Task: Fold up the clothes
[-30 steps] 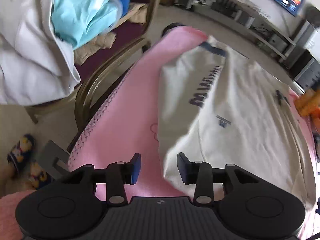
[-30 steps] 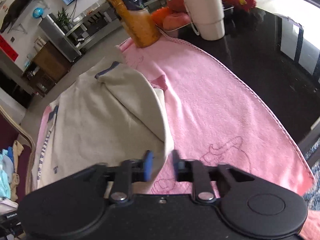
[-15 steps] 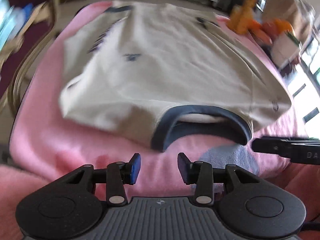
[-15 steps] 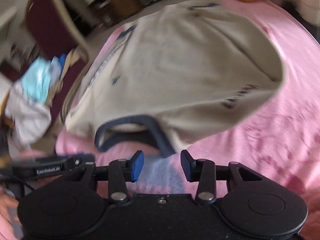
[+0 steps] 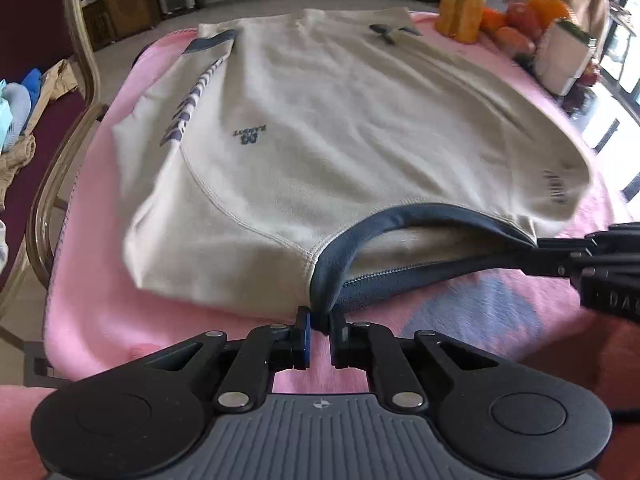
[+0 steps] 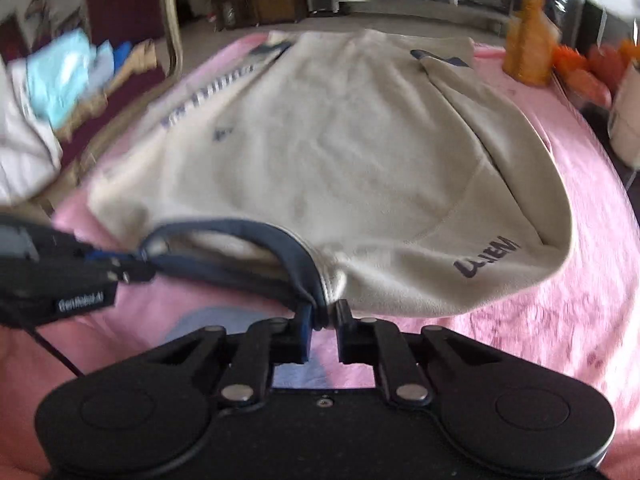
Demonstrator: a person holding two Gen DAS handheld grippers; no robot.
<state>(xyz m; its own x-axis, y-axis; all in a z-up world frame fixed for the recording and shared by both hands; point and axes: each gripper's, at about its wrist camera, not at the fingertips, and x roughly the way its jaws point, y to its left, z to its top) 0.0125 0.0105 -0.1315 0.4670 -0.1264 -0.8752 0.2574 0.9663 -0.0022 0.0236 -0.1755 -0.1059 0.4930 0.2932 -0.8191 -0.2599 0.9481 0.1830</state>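
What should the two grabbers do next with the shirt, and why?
Probably lift together and carry the collar away toward the far hem. The left gripper and right gripper each pinch one end of the navy collar, and the cream shirt lies flat on the pink towel with sleeves tucked in, ready to be halved.

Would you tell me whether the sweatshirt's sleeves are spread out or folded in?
Folded in: both sleeves lie across the sweatshirt, cuffs near the far hem.

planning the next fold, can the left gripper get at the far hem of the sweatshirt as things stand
Probably not yet: the left gripper is shut on the navy collar, and the sweatshirt stretches away to its hem.
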